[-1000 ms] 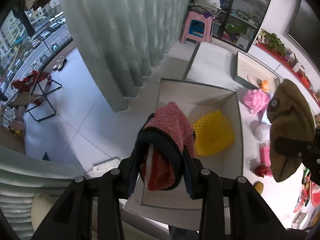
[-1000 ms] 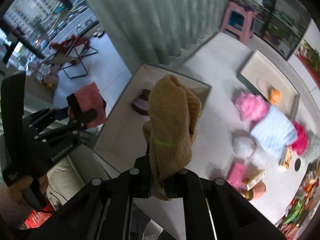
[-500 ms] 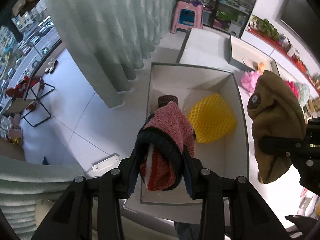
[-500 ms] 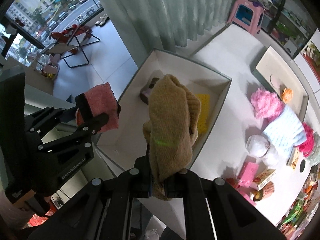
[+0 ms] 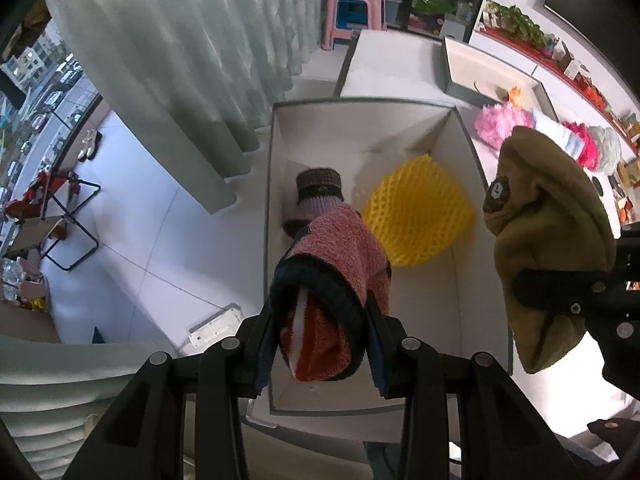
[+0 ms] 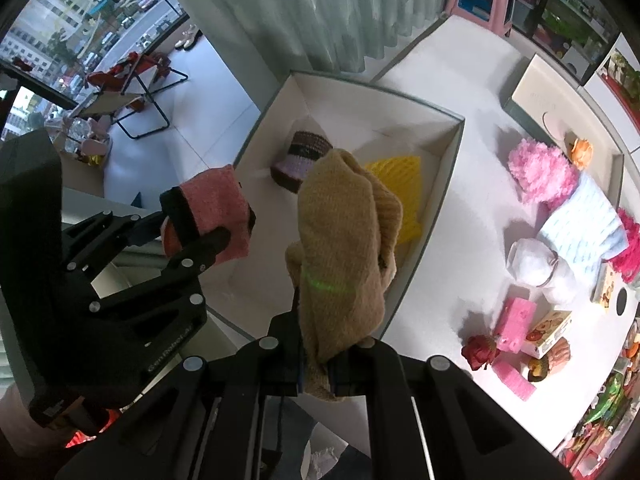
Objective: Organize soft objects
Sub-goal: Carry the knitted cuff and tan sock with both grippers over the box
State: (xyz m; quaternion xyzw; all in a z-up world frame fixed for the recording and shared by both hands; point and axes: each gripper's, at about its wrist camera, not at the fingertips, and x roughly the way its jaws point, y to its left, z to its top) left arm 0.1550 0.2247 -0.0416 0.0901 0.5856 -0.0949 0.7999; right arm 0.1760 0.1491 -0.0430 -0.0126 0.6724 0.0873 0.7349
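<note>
White tabletop [image 6: 472, 216] runs beside pale curtains [image 5: 168, 60], carrying an open box [image 5: 460, 280]. Above the box, the left gripper [image 5: 320, 336] clamps a red knit sock [image 5: 340, 256]; the right gripper [image 6: 316, 364] pinches a tan ribbed sock [image 6: 344, 240].

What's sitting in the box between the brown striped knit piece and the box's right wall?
The yellow foam net lies there, in the white box; the left wrist view shows it.
</note>
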